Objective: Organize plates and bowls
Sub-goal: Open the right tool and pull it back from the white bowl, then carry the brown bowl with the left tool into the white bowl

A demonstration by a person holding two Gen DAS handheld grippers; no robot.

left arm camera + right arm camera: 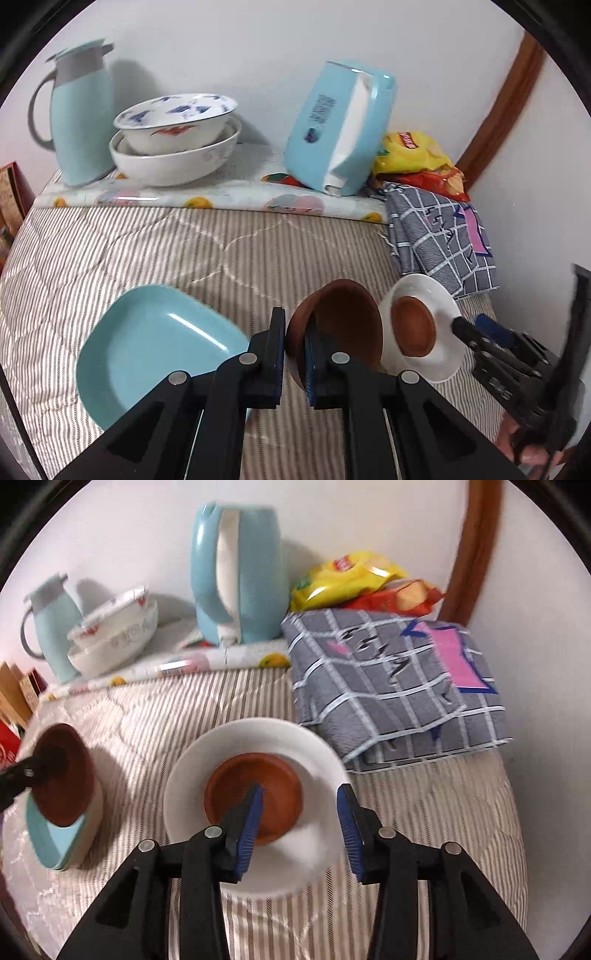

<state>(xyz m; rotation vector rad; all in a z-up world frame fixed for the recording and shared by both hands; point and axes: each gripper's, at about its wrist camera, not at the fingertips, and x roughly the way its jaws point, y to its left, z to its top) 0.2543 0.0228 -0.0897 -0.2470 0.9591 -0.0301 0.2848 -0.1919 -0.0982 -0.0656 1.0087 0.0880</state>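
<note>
Your stock: two brown bowls [340, 325], one held by your left tongs [295, 354]; one white plate [255, 738]; one blue dish [155, 343]. Right tongs [301, 823] gape empty. Labels unreadable.

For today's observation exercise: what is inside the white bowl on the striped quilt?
A small brown bowl sits inside the white bowl, upright and slightly off-centre. The right gripper hovers open above it. The white bowl's bottom beneath the brown one is covered, so nothing under it can be seen.

Even, soft indoor light; the thermos [83, 114] casts a faint shadow on the wall. Fisheye bending darkens the corners. The right wrist view shows motion blur.
</note>
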